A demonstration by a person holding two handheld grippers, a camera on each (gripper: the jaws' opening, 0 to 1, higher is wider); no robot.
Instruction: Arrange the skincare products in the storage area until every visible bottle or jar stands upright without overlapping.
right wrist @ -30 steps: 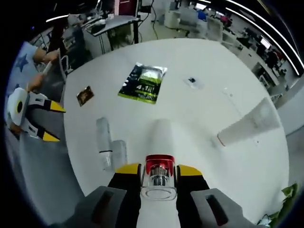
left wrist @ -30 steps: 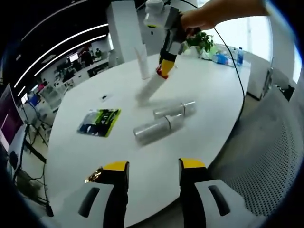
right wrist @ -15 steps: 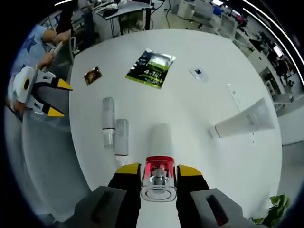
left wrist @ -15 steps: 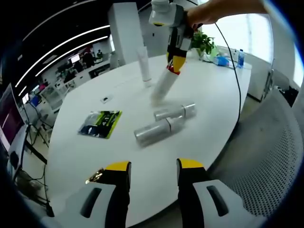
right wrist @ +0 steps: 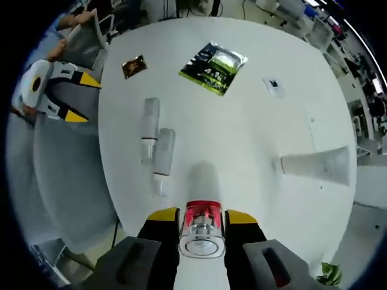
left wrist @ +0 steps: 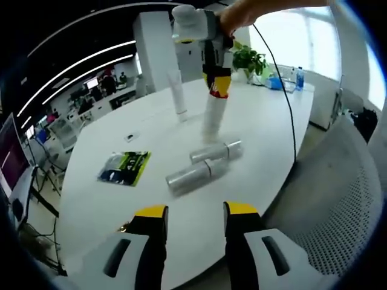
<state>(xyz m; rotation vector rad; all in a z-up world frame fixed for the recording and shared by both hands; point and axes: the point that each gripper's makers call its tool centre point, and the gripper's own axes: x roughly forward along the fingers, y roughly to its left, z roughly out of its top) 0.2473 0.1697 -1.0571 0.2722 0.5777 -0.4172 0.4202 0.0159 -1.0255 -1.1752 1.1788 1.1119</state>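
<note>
Skincare arrangement, partly done.
Right gripper [right wrist: 202, 225] fingers clenched on red-collared white bottle [left wrist: 214, 115], near upright on round white surface [right wrist: 254, 145]; white tube [left wrist: 178, 92] stood far; two clear bottles [left wrist: 202, 168] lay flat; left gripper [left wrist: 192, 212] released.

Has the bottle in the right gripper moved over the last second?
Yes. The bottle swung from leaning to nearly upright, measured against the standing tube.

Two lying bottles [left wrist: 202, 163] (touching) mid-table [left wrist: 260, 121].
</note>
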